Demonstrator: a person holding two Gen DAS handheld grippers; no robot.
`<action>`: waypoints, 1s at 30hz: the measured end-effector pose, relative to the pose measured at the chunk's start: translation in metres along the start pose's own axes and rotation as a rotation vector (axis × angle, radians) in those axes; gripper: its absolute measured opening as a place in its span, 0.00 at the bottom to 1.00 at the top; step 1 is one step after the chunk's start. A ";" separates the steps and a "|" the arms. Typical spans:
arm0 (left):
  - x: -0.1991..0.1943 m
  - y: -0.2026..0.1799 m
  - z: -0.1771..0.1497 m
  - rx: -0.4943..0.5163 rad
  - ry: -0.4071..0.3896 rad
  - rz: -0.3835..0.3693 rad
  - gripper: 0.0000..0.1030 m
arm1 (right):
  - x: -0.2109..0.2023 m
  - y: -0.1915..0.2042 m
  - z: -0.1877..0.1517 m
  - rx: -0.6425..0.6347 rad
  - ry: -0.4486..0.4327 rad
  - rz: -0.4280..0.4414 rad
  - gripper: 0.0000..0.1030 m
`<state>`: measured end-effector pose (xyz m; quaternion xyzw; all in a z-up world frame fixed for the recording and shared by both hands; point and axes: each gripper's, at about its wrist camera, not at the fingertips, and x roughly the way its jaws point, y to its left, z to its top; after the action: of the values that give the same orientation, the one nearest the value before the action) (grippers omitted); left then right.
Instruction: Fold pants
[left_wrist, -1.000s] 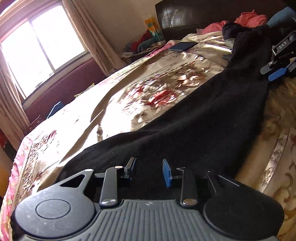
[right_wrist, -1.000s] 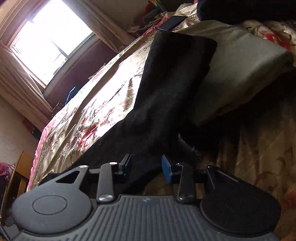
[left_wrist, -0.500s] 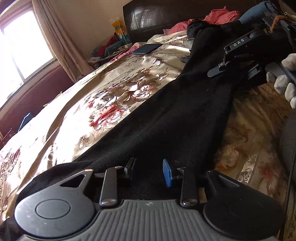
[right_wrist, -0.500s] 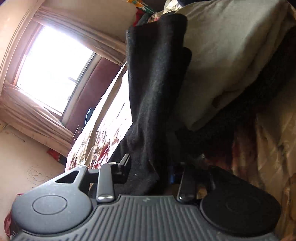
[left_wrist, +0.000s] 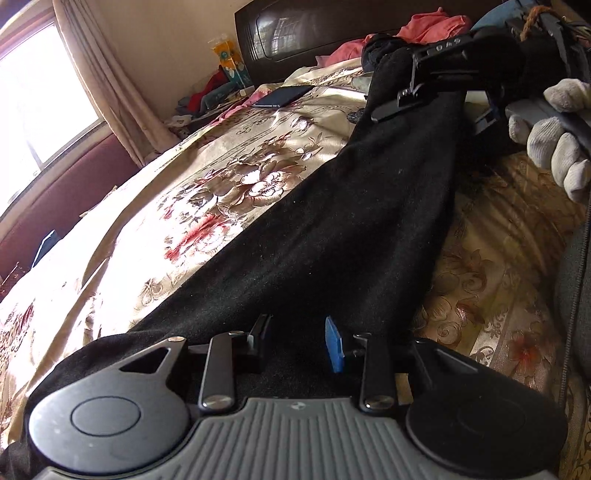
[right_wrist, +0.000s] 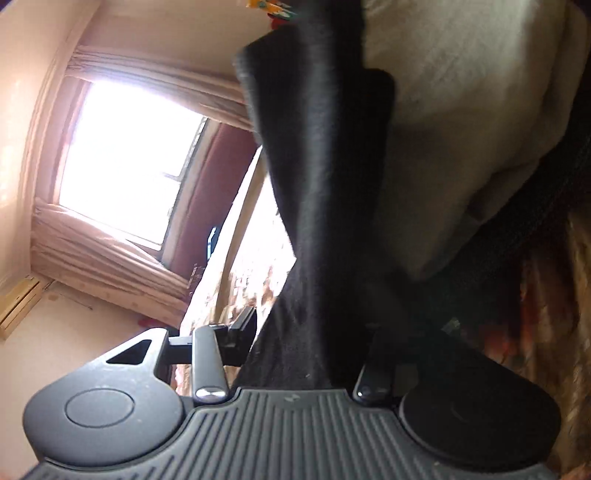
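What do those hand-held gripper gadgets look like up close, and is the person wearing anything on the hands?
Each is black, with a ribbed grey front edge between two round black discs. The left gripper shows a blue pad on one finger. The right gripper carries white lettering and a black cable. The hand wears a light grey knitted glove.

Pants (left_wrist: 332, 229) along bedspread (left_wrist: 207, 173), phone (left_wrist: 282, 96) behind, window (left_wrist: 33, 110) left

right tool (right_wrist: 308, 338) jaws opening | black pants (right_wrist: 321, 206) between | window (right_wrist: 125, 162) behind
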<state>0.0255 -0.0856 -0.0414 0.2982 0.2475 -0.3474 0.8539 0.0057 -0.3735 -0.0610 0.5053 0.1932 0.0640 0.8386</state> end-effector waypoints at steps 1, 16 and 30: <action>0.000 0.000 -0.001 -0.003 0.001 -0.004 0.47 | -0.003 0.010 -0.003 -0.058 0.000 0.003 0.46; 0.001 0.012 -0.012 -0.111 -0.048 -0.053 0.49 | 0.043 0.063 0.025 0.020 -0.129 0.015 0.06; -0.056 0.091 -0.054 -0.384 -0.102 0.005 0.50 | 0.146 0.258 -0.148 -1.317 0.077 -0.255 0.08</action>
<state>0.0452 0.0292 -0.0131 0.1124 0.2647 -0.3066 0.9074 0.1042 -0.0832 0.0649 -0.1415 0.2020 0.0868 0.9652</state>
